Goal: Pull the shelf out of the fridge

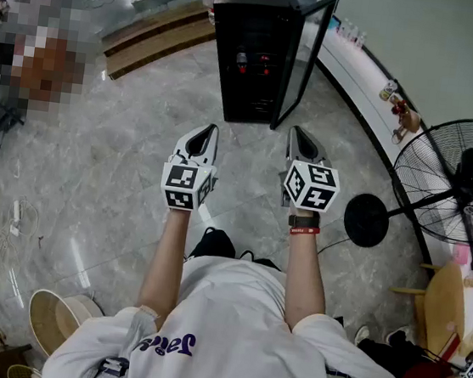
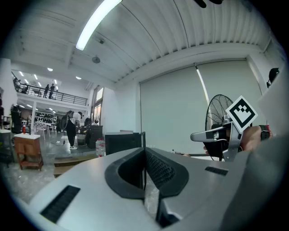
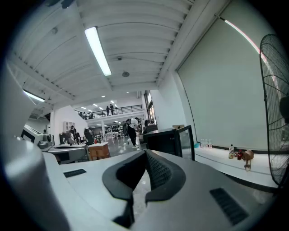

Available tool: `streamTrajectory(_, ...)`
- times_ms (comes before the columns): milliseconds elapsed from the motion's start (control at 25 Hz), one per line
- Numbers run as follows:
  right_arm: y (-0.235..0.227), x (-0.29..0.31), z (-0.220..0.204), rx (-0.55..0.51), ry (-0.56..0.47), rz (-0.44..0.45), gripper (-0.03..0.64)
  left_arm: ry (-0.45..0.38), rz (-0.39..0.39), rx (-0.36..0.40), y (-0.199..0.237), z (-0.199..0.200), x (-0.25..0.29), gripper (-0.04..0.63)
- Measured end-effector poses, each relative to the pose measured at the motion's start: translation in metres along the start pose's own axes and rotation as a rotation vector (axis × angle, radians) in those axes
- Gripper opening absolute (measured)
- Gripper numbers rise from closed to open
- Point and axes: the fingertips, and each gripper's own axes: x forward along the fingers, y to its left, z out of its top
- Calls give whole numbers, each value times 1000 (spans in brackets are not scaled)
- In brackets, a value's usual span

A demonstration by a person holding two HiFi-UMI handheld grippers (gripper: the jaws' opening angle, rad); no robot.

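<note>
The black fridge [image 1: 251, 53] stands on the marble floor ahead, its glass door [image 1: 308, 56] swung open to the right. Its inside is dark: I make out faint shelf lines and small red items, no clear shelf. My left gripper [image 1: 201, 139] and right gripper [image 1: 301, 140] hang side by side in the air, well short of the fridge, both shut and empty. The left gripper view shows the fridge [image 2: 121, 142] far beyond its closed jaws, with the right gripper [image 2: 193, 135] at the right. The right gripper view shows the fridge [image 3: 163, 140] and door [image 3: 186, 140] at a distance.
A standing fan [image 1: 461, 182] with a round black base [image 1: 365, 219] stands at the right. A white ledge [image 1: 354, 66] with bottles runs along the wall. A wooden step [image 1: 152, 37] lies left of the fridge. People stand in the far background.
</note>
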Motion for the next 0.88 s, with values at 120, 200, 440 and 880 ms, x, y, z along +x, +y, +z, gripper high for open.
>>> streamTrajectory(120,-2,8,-9,29,15,-3,15,11,8,-19,4,-7,3,18)
streamTrajectory(200,-6,17,-14,32,27,-13,15,12,16,-27,9,-10,9,20)
streamTrajectory(440,-13,61,-21,14,66,-32,15,23,24,-48,38,-23,49,20)
streamTrajectory(880,-23,200,19,77,33,-28,15,-18,-35,-70,129,5,172,20)
